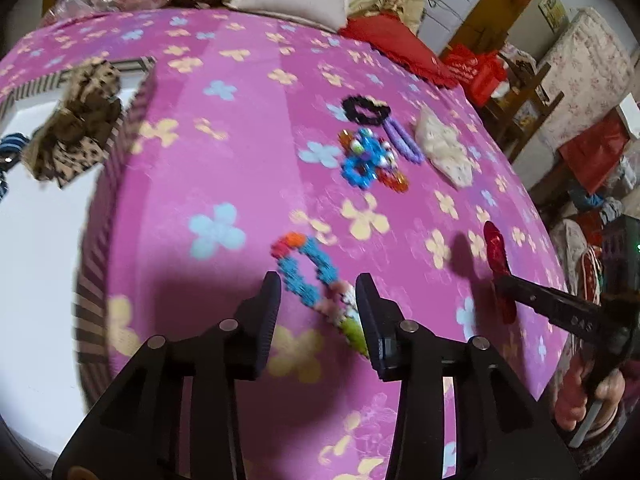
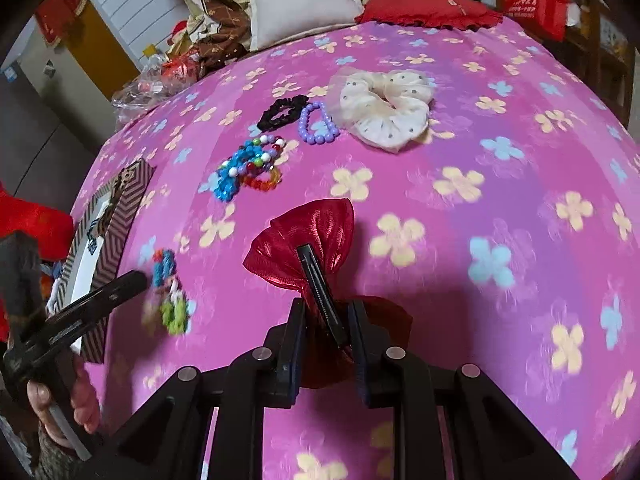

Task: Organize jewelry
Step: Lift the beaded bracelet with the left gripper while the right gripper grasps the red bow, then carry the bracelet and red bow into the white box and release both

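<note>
Two grippers are seen over a pink flowered bedspread point(image 2: 460, 240). One red satin bow clip point(image 2: 308, 248) is pinched between the fingers of the right gripper point(image 2: 327, 316) at the lower centre of the right wrist view, the jaws being drawn in narrow on the bow's middle and its black clip. In the left wrist view the left gripper point(image 1: 318, 292) is held partly open at the lower centre, nothing being pressed by its pads; one multicoloured beaded bracelet point(image 1: 316, 280) is seen blurred on the cloth just beyond and between the fingers. Toward the upper middle of the right wrist view the loose pieces are counted: one black scrunchie point(image 2: 282, 114), one purple bead bracelet point(image 2: 318, 124), one cream dotted scrunchie point(image 2: 386, 110), and one tangled cluster of blue and mixed beads point(image 2: 250, 168) whose separate strands cannot be counted. One container is found, a striped box point(image 1: 120, 148) with a white inside, at the left edge of the left wrist view; one brown dotted bow point(image 1: 76, 128) is seen at its upper part, and something blue striped point(image 1: 10, 148) is cut off at the edge. One white pillow point(image 2: 304, 4) and one red cushion point(image 2: 428, 8) are noted at the top.
</note>
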{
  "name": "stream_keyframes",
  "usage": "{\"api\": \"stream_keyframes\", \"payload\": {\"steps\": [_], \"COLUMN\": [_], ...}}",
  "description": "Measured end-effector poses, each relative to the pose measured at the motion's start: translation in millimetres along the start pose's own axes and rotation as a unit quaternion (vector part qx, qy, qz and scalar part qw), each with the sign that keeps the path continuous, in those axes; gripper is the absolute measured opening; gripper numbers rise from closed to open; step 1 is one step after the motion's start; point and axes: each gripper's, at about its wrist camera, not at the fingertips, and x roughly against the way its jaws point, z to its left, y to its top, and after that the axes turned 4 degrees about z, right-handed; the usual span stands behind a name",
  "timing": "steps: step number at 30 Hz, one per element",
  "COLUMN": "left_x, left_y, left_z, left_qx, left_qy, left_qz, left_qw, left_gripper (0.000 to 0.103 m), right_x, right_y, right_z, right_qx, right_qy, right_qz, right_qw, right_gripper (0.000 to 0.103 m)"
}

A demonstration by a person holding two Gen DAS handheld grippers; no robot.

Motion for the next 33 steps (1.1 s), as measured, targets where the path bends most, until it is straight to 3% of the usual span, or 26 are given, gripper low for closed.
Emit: {"api": "stream_keyframes", "payload": {"steps": [5, 6, 7, 11, 22, 33], "left_x": [-13.0, -14.8, -16.6, -13.8, 46.2, 41.9], "left_y": [-1.9, -1.9, -2.8, -6.1, 4.3, 6.3], "left_z": [-11.4, -13.6, -14.4, -21.5, -10.8, 7.4], "left_qx": [-0.015, -0.021, -0.022, -0.042, -0.034, -0.002], "left_qy": [-0.001, -0.007, -0.014, -0.005, -0.021, -0.014], "left_qz": [0.005, 0.009, 0.013, 0.013, -0.063, -0.057], "left_qw": [0.9999, 0.9997, 0.9996, 0.9990, 0.9972, 0.9983], "left_gripper": [0.040, 0.033, 0.006, 0.007, 0.007, 0.007], "right_x": [0.0, -0.8, -1.0, -0.3, -0.4, 5.0], "right_y": [-12.3, -13.3, -14.1, -19.8, -24.2, -26.2], "right_z": [5.4, 6.4, 7.2, 15.0, 25.3, 28.5], "right_qx": [0.005, 0.005, 0.005, 0.017, 0.027, 0.031], "right_qy": [0.004, 0.005, 0.007, 0.006, 0.006, 0.004], "right_qz": [-0.004, -0.003, -0.003, -0.006, -0.007, -0.011], "right_qw": [1.000, 1.000, 1.000, 1.000, 1.000, 0.999], "right_gripper": [0.020, 0.020, 0.020, 0.020, 0.020, 0.020]}}
